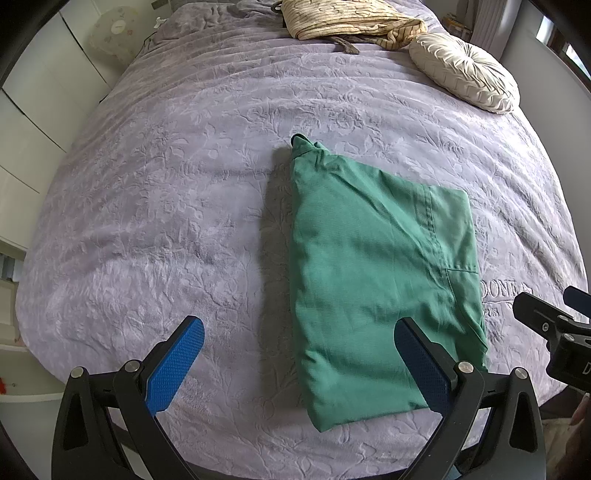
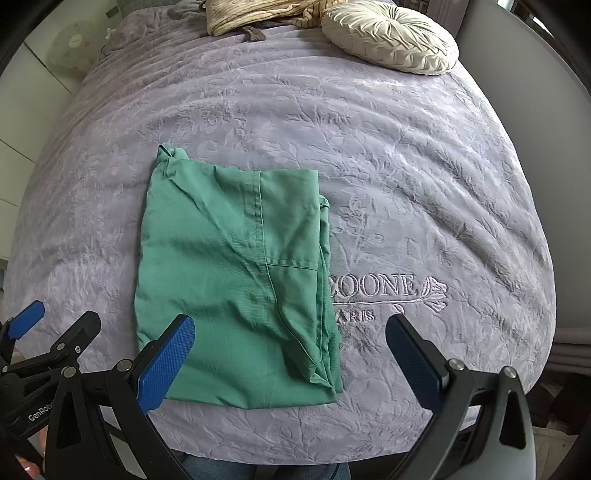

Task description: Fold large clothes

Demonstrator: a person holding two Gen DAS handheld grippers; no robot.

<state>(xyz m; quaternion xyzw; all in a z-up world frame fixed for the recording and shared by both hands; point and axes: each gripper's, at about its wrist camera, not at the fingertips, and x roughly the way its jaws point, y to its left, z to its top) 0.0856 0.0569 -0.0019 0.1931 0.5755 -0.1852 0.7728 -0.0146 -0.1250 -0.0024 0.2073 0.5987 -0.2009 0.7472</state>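
Garment in green, folded, lying beside the bedspread's embroidered logo.
Thin, limp, light cloth: pinch its layered near edge; left gripper and right gripper both spread, empty.

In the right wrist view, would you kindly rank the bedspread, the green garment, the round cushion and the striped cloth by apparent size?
1. Bedspread
2. Green garment, though nearer the camera
3. Round cushion
4. Striped cloth, cut off by the frame, so unsure against the cushion
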